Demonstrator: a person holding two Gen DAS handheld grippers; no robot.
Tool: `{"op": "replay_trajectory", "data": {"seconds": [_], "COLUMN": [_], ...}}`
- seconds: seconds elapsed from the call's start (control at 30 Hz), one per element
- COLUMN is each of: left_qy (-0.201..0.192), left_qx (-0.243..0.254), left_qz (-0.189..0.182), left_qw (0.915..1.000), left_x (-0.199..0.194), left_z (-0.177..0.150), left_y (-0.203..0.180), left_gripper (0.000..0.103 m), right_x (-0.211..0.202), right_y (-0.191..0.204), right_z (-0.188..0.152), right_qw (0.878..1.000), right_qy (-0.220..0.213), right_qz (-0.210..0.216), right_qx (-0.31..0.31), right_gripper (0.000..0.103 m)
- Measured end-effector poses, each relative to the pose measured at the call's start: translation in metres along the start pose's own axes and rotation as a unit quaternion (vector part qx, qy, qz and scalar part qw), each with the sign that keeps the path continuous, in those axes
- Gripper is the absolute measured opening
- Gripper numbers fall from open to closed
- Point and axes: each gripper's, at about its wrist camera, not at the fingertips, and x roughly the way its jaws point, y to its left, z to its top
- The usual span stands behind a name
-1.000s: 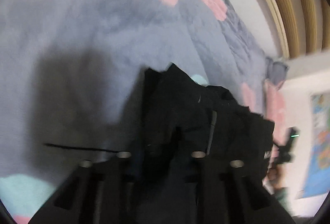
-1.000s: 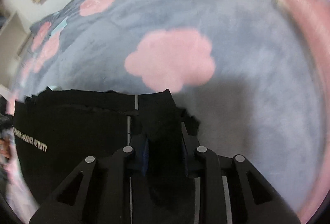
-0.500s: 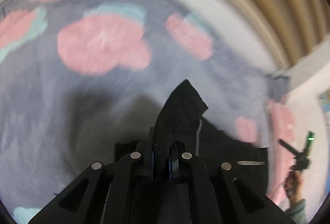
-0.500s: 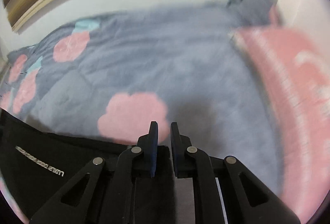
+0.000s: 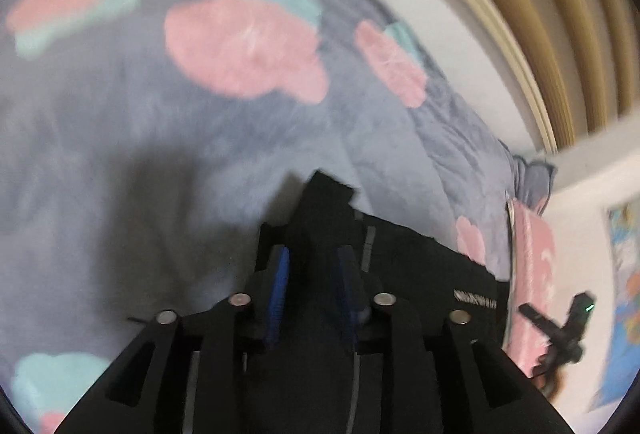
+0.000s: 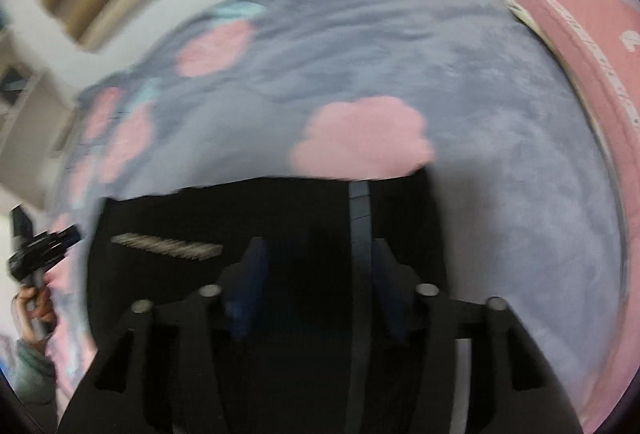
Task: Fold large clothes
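A black garment (image 5: pixel 420 266) with a grey stripe and small white lettering lies spread on the grey blanket (image 5: pixel 160 154). My left gripper (image 5: pixel 314 262) has its jaws partly apart, with a bunched corner of the black cloth between the blue pads (image 5: pixel 282 274). In the right wrist view the same garment (image 6: pixel 260 210) lies flat under my right gripper (image 6: pixel 316 258), whose jaws stand wide apart over the cloth beside the grey stripe (image 6: pixel 360 218). The view is blurred.
The blanket has pink and teal cloud patches (image 6: pixel 364 138). A pink pillow (image 6: pixel 592 74) lies at the right edge of the bed. A wall and beige curtain (image 5: pixel 540 14) stand behind. Each gripper shows in the other's view, the right one (image 5: pixel 560 326) and the left one (image 6: pixel 36 250).
Both grippers were shut on the black garment half a second ago. Now both jaws have opened, the right one wide, and the garment's edge lies down on the blanket.
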Motion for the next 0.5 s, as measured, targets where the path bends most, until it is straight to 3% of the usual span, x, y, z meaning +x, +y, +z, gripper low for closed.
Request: {"op": "replay_trajectory", "data": {"seconds": [0.07,0.17,0.23,0.33,0.5], "left_qy": [-0.016,-0.011,0.005,0.036,0.099], "left_qx": [0.023,0.055,0.089,0.164,0.160], "left_qz": [-0.018,-0.067,-0.070,-0.044,0.048], "left_qw": [0.9994,0.9962,0.9935,0.9848,0.9810], "left_x": [-0.021,-0.031,-0.020,0.012,0.093], "left_z": [-0.013,-0.048,-0.073,-0.116,-0.164], "left_y": [-0.026,-0.071,-0.103,-0.150,-0.145], "left_gripper": [0.048,0.050,0.050,0.050,0.049], "right_x": [-0.014,-0.014,-0.004,0.023,0.077], "right_y": [0.028,0.062,0.084,0.105,0.093], "right_z": [-0.015,-0.035,-0.051,-0.073,-0.102], "right_qw": [1.000,0.998,0.996,0.992,0.991], "right_qy": [-0.005,0.011,0.027,0.049,0.082], "right_qz": [0.021,0.018,-0.006,-0.052,-0.081], "right_qx": [-0.021,-0.051,-0.080,-0.104,-0.071], "right_gripper": [0.062,0.063,0.063,0.063,0.068]}}
